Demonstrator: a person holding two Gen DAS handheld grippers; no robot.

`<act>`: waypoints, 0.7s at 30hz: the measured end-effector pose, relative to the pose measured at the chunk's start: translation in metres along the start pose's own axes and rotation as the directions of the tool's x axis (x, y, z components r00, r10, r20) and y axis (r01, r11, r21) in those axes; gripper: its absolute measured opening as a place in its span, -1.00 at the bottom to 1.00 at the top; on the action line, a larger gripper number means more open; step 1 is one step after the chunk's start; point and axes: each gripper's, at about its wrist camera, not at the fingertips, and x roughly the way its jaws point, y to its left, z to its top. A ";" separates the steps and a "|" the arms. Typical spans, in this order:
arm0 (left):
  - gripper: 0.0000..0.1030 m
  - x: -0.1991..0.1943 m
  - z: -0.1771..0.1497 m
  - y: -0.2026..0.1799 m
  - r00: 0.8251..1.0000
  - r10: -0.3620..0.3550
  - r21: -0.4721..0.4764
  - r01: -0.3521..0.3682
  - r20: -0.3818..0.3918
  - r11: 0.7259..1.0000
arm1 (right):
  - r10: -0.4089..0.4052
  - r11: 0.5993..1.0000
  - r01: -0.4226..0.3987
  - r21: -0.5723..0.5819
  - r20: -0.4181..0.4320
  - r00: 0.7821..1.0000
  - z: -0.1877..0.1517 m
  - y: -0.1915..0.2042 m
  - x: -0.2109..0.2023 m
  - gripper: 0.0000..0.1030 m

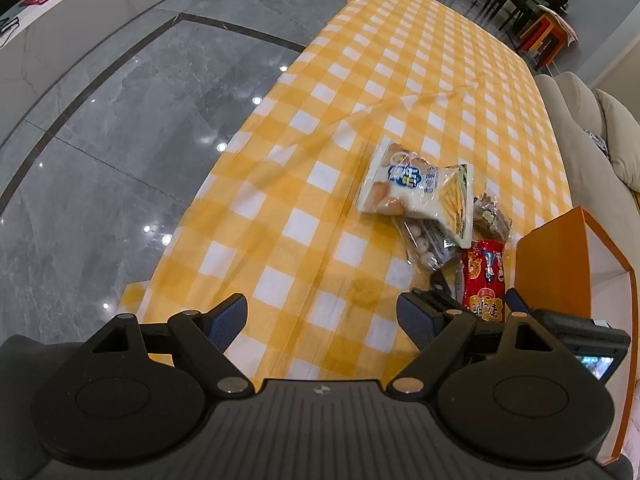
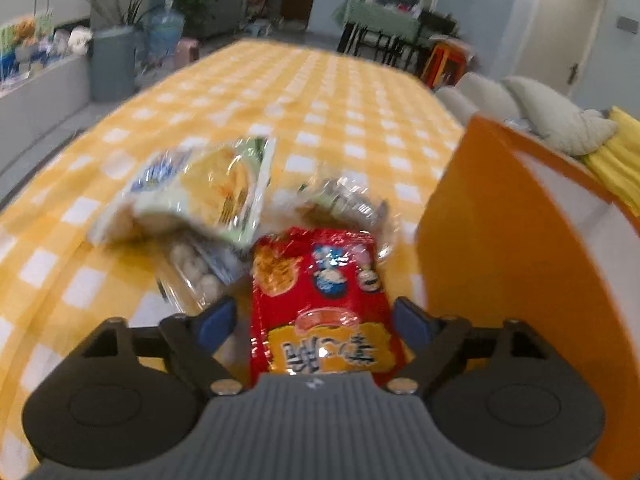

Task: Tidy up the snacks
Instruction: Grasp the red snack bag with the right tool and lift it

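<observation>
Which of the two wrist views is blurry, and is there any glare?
Right wrist view: motion-smeared, the white snack bag and checked tablecloth soft, red snack packet sharper. Left wrist view: crisp, with ceiling-light glare dots on the glossy grey floor.

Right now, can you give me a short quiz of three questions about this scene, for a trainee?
1. True or false: the right gripper is shut on the red packet.
2. Which thing stands to the right of the snacks? A) a blue basket B) the orange box C) a glass jar
3. Fill in: the white packet lies partly on top of the ___ packet of round snacks.

Key:
1. False. The jaws stand open, one on each side of the red packet.
2. B
3. clear
</observation>
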 end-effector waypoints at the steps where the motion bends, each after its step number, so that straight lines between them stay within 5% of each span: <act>1: 0.92 0.001 0.000 0.000 1.000 0.001 0.001 -0.001 -0.003 1.000 | 0.003 1.000 -0.003 0.004 0.011 1.000 0.000 0.001 0.000 0.80; 4: 0.92 0.002 0.000 -0.001 1.000 0.005 0.004 -0.005 -0.008 1.000 | 0.034 0.999 -0.034 0.041 0.008 0.999 -0.002 -0.004 0.003 0.80; 8: 0.92 0.004 0.000 0.000 1.000 0.011 -0.007 -0.011 -0.017 1.000 | 0.013 0.999 -0.014 0.034 0.024 1.000 -0.007 -0.013 -0.004 0.06; 21: 0.92 0.008 -0.001 0.000 1.000 0.017 -0.001 -0.017 -0.011 1.000 | 0.227 0.974 -0.227 0.002 0.025 0.974 -0.043 -0.016 -0.059 -0.10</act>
